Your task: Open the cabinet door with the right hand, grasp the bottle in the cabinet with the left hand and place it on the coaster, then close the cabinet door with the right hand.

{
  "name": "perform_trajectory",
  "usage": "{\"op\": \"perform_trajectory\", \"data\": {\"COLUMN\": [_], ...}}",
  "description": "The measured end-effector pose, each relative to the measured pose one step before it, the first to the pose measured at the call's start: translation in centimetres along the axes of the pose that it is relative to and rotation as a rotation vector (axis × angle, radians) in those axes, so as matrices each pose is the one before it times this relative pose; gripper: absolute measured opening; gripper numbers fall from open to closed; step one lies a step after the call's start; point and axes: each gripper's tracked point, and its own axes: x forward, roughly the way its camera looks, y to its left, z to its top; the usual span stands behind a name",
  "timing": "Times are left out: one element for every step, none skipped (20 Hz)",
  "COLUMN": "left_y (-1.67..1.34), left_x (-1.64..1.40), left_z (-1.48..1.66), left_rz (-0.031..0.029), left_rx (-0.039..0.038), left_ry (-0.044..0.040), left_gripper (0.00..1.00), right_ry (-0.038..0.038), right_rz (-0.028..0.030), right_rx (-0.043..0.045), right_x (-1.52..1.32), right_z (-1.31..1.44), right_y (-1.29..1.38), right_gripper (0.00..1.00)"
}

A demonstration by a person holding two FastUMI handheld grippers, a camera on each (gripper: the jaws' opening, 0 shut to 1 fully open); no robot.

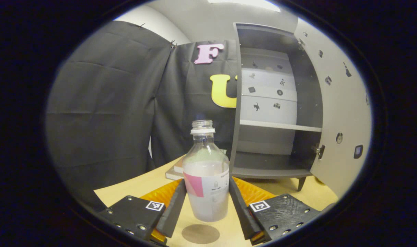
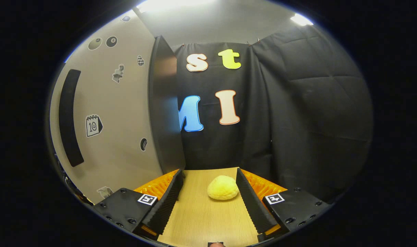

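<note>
Nearest in the left gripper view, the coaster (image 1: 200,233) lies as a flat round disc on the bench (image 1: 136,185), right at the bottom between the fingers and closer to the camera than the bottle. Just beyond it the left gripper (image 1: 206,202) has the bottle (image 1: 206,175) between its fingers, which slant in against the lower body on both sides, so I judge it gripped. The bottle stands upright, long axis vertical, its neck open with no cap. Its base sits just past the coaster's far edge, and whether it hangs above the bench or rests on it I cannot tell. To my eye, the placing turns on that offset: the bottle has to come back toward the gripper and down, staying upright, to land on the disc.

Behind the bottle some books (image 1: 175,169) lie flat on the bench, and further back the cabinet (image 1: 277,127) stands with its shelves bare and the cabinet door (image 1: 338,113) swung wide to the right.

In the right gripper view, the right gripper (image 2: 208,199) is spread wide and holds nothing; a pale yellow lumpy object (image 2: 223,187) sits on the bench between its fingers, touching neither. The door's face fills the left side close by, so the right hand seems the nearer one for closing it.
</note>
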Motion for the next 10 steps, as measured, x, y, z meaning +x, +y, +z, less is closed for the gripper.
{"op": "perform_trajectory", "data": {"left_y": [0.105,0.042,0.282,0.131,0.075,-0.314,-0.224,-0.009,0.026,0.173], "left_x": [-0.020,0.044,0.373,0.345,0.339,0.060,-0.057,0.034,-0.040,0.138], "left_z": [-1.051,-1.061,-0.903,-0.855,-0.837,-1.098,-1.085,-0.830,-0.603,-0.435], "left_rz": [0.00289,0.00114,0.00513,0.00246,0.00392,-0.00139,-0.00123,-0.00008,0.00452,0.00764], "left_rx": [-0.00131,0.00362,0.00786,0.00872,0.00747,0.00484,0.00235,0.00116,0.00482,0.00653], "left_ry": [0.01389,0.01125,0.01384,0.01653,0.01264,0.01395,0.01387,0.01035,0.00640,0.00245], "left_gripper": [0.75,0.75,0.72,0.72,0.72,0.72,0.75,0.75,0.75,0.75], "right_ry": [0.00917,0.00911,0.00818,0.00581,0.00169,0.00133,0.00372,0.00437,0.00687,0.00812], "right_rz": [-0.00111,-0.00121,-0.00314,-0.00508,-0.00313,-0.00188,-0.00013,0.00066,-0.00058,0.00085], "right_rx": [0.00267,0.00047,-0.00290,-0.00453,-0.00302,-0.00111,-0.00164,-0.00341,-0.00561,-0.00516], "right_x": [-0.018,0.028,0.053,0.027,0.031,0.118,0.091,0.098,0.127,0.167], "right_z": [-0.349,-0.357,-0.272,-0.166,-0.056,-0.087,-0.061,-0.182,-0.158,-0.204], "right_y": [-0.046,0.008,-0.120,-0.110,-0.103,0.031,0.047,0.102,0.088,0.149], "right_gripper": [0.98,0.98,0.98,0.98,0.98,0.98,0.98,0.98,0.98,0.98]}}
